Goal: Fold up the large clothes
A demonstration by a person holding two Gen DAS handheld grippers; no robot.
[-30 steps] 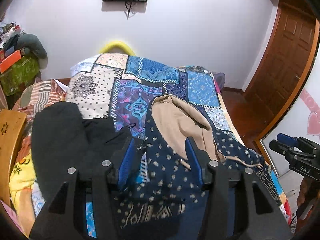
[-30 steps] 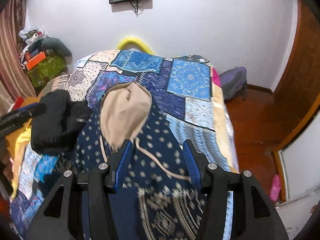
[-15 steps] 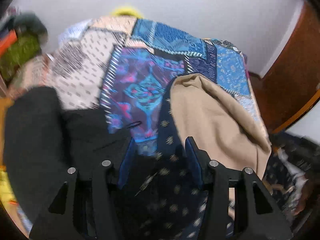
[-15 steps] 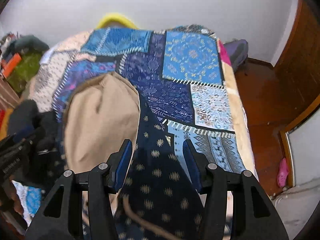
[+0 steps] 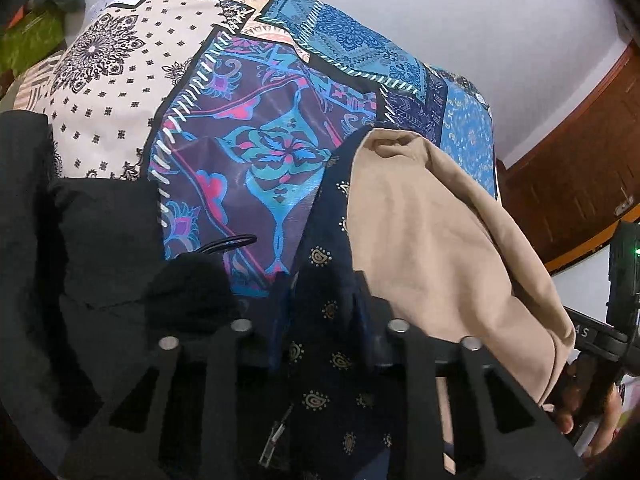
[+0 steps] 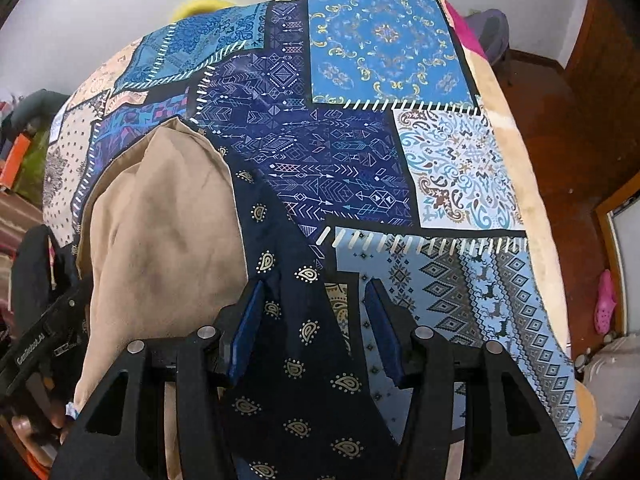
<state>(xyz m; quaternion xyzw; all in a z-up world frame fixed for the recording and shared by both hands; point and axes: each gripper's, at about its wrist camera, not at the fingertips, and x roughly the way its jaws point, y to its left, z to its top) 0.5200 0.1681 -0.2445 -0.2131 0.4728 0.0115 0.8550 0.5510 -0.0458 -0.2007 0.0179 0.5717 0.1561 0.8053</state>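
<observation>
A navy hooded jacket (image 6: 304, 360) printed with small gold paisleys lies on a bed under a patchwork bedspread (image 6: 384, 52). Its tan-lined hood (image 6: 160, 232) spreads open toward the middle of the bed, while the body runs back toward the near edge.

The right tool (image 6: 316, 308) straddles the navy cloth at the hood's right side. Its jaws have just been closing and now stand narrowly apart with the fabric between them; the left blue pad meets the cloth, while the right pad stands clear of it, so the pinch is not complete.

The left tool (image 5: 316, 312) sits over the navy strip at the hood's left side, beside a zipper pull (image 5: 272, 440). Its jaws have also just been closing, with cloth bunched between them, though shadow hides whether the pads press it.

A black garment (image 5: 80, 260) lies along the bed's left edge, touching the jacket.
</observation>
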